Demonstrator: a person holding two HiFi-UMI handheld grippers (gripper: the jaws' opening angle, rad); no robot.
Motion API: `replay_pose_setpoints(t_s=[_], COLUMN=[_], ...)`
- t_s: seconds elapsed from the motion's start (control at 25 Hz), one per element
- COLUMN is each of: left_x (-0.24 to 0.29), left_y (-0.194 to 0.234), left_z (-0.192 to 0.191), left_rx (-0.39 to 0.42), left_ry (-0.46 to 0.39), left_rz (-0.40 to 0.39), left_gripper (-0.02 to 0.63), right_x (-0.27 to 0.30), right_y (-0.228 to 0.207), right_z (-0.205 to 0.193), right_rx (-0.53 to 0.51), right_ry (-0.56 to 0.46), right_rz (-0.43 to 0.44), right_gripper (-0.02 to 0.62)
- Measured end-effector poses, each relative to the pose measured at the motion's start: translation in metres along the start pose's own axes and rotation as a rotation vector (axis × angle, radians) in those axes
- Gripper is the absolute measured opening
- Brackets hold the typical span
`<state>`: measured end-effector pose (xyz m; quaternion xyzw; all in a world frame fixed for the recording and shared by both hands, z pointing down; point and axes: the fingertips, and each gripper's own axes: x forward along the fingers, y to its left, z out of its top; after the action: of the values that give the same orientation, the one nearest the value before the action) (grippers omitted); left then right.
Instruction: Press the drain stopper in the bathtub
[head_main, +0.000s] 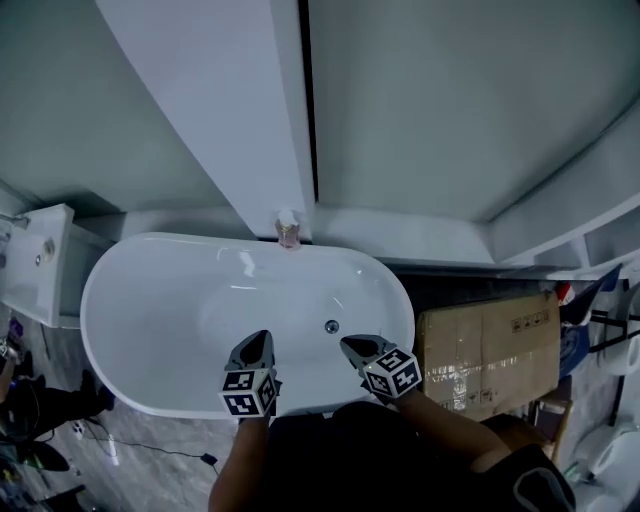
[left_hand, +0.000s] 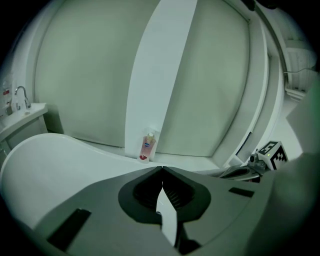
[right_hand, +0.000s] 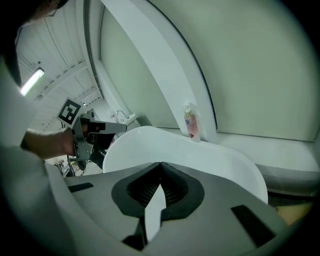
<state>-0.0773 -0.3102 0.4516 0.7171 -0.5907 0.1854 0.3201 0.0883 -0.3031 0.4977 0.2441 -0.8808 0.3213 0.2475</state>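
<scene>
Here, left gripper (head_main: 262, 340) and right gripper (head_main: 349, 346) hover above the bathtub (head_main: 150, 310), jaws pressed together, empty, apparently to prod the drain stopper (head_main: 331, 326).

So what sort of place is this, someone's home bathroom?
Likely a bathroom showroom or mock-up, not a home: a white freestanding bathtub with a washbasin beside it, but a cardboard box stands right next to the tub.

Tool (left_hand: 162, 170) closed, bathtub (left_hand: 45, 162), pink bottle (left_hand: 148, 146)

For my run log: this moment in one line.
left hand-held gripper: shut, empty | right hand-held gripper: shut, empty | drain stopper: untouched
</scene>
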Motion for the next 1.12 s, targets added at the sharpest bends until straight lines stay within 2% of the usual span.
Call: replay_pose_setpoints(t_s=[0.2, 0.36, 0.6, 0.72, 0.88, 1.12], left_x=[0.020, 0.049, 0.102, 0.128, 0.156, 0.200], left_y=[0.005, 0.020, 0.037, 0.047, 0.055, 0.070], left_z=[-0.022, -0.030, -0.062, -0.084, -0.120, -0.175], left_rx=[0.015, -0.018, 0.001, -0.021, -0.041, -0.039], left_ry=[0.062, 0.076, 0.141, 0.171, 0.218, 0.307], left_rz=[0.000, 0.001, -0.048, -0.053, -0.068, -0.097], left_gripper=[0.012, 0.012, 0.012, 0.012, 0.012, 0.012], right_x=[0.020, 0.046, 0.096, 0.122, 0.153, 0.197], right_y=[-0.021, -0.029, -0.041, -0.055, -0.083, -0.120], right_z=[0.009, 0.003, -0.040, -0.067, -0.107, -0.142], right_rx=[-0.025, -0.022, 0.005, 0.041, 0.058, 0.101], right_ry=[0.012, 0.043, 0.147, 0.192, 0.255, 0.292], right_rz=[-0.004, 0.000, 0.010, 0.014, -0.021, -0.052], right_gripper=[0.014, 0.014, 0.014, 0.014, 0.014, 0.014])
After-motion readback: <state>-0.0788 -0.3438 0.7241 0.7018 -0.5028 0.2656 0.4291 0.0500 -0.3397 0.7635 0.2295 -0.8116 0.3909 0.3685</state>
